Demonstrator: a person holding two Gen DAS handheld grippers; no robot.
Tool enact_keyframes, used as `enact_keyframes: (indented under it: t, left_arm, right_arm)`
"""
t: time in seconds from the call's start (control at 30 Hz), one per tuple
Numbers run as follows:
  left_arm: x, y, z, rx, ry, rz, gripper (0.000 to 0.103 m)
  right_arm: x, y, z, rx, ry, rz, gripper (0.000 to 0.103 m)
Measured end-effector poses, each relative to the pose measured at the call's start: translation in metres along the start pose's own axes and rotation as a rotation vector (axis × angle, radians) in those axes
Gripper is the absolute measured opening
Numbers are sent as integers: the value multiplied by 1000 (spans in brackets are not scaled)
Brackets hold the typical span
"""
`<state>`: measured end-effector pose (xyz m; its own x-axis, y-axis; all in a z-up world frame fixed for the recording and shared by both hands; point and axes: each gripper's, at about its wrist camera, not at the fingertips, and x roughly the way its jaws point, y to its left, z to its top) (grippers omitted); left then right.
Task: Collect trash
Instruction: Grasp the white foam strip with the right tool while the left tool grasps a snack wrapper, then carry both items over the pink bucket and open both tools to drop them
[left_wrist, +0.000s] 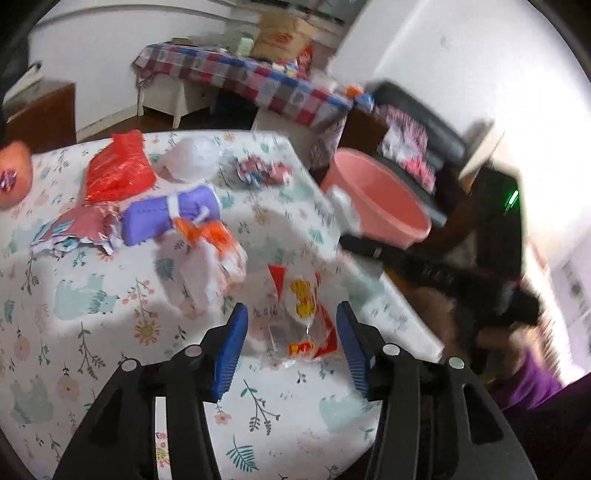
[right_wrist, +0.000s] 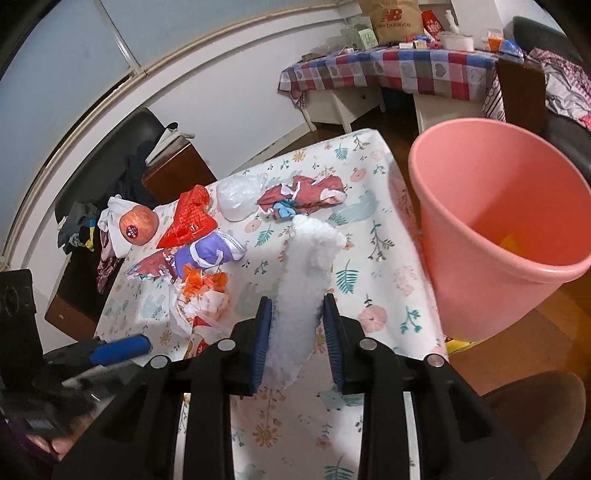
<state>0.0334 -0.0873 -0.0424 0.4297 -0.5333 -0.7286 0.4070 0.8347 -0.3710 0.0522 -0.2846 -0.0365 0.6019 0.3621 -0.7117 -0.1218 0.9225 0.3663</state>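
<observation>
The desk (right_wrist: 384, 295) carries scattered litter. A pink bin (right_wrist: 495, 229) stands at two o'clock from the right claw (right_wrist: 297, 343), which pinches a white foam strip (right_wrist: 306, 273) rising toward twelve. The left claw (left_wrist: 291, 350) is spread, a clear snack wrapper (left_wrist: 303, 321) lying between its tips.

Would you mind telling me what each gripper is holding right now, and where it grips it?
The right gripper clamps a white foam strip near its lower end. The left gripper holds nothing; it is open around a clear printed wrapper.
</observation>
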Motion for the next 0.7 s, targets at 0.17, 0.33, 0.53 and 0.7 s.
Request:
enact_keyframes:
  t: [0.17, 0.33, 0.53, 0.7]
  left_arm:
    - [10, -14, -6, 48, 40, 33, 47]
    - [19, -19, -6, 69, 69, 81, 36]
    - [21, -16, -6, 68, 76, 88, 11]
    - [8, -22, 3, 89, 11, 98, 8]
  right_arm:
    - [-8, -5, -4, 2, -19, -1, 29]
    - [-10, -10, -5, 11, -27, 10, 29]
    - [-15, -13, -6, 14, -44, 20, 29]
    - [-23, -18, -6, 21, -73, 35, 29]
